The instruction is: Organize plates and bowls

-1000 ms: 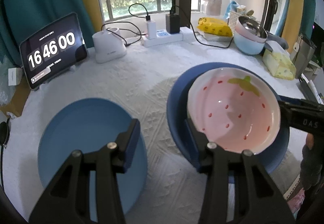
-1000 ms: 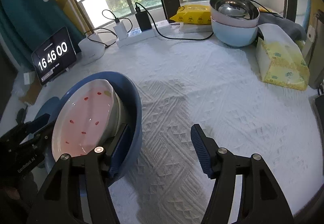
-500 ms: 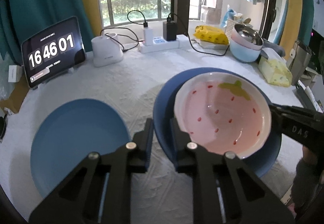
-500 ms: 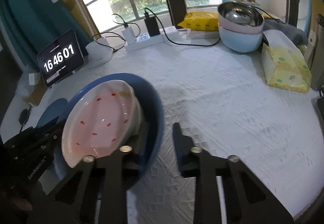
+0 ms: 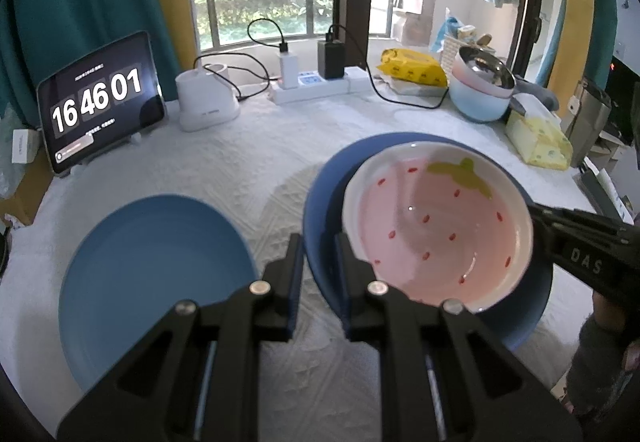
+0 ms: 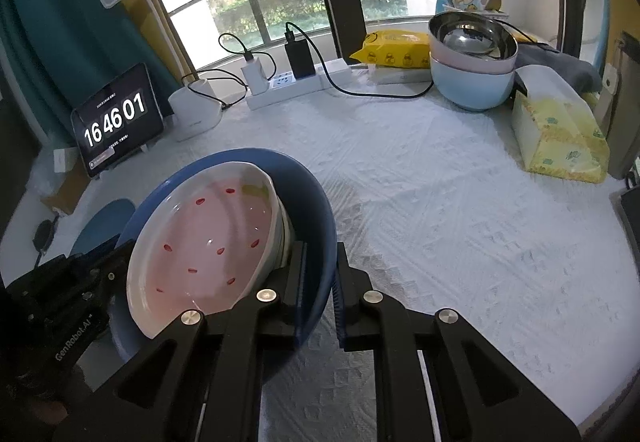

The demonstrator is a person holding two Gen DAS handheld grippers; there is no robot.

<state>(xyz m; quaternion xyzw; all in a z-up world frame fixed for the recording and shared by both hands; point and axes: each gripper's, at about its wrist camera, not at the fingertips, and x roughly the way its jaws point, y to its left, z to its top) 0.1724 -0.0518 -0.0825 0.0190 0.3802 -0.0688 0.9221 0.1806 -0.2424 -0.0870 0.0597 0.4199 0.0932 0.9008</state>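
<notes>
White cloth (image 6: 440,210), tongs (image 6: 318,274) on bowl rim (image 6: 320,226)

A pink bowl (image 5: 438,230) with a white rim, red seed flecks and a green leaf motif sits in a dark blue bowl (image 5: 320,202); at near left lies a lighter blue plate (image 5: 152,282). The tablecloth (image 6: 440,202) is white with a woven diamond pattern. At far right, a steel bowl (image 6: 472,32) tops pink and pale blue ones beside a yellow tissue pack (image 6: 560,138) with small prints. At far left, a black tablet (image 5: 100,102) shows white digits against teal curtains (image 5: 80,2).
</notes>
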